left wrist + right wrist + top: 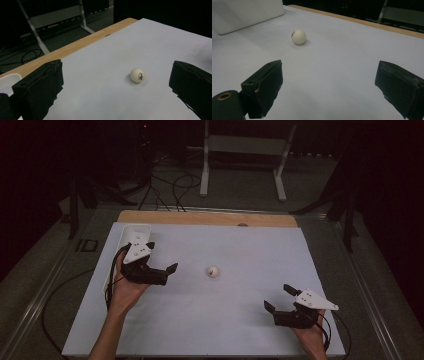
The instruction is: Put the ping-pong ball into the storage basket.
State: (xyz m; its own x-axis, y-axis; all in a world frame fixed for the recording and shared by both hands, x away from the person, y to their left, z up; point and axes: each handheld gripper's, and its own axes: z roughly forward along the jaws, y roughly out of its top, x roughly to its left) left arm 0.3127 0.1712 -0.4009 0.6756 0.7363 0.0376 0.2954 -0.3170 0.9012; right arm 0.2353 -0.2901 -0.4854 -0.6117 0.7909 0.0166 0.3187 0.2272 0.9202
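A small white ball lies alone on the white sheet near the table's middle. My left gripper hovers to the ball's left and points at it, jaws wide apart and empty. In the left gripper view the ball sits ahead of the left gripper, nearer its right jaw, and some print shows on it. My right gripper is open near the front right, also empty. In the right gripper view the ball lies well ahead of the right gripper, off to the left.
A white tray stands along the sheet's left edge, just behind my left hand; the tray shows at far left in the right gripper view. A bare wooden strip edges the far side. Beyond it are floor cables and a white stand.
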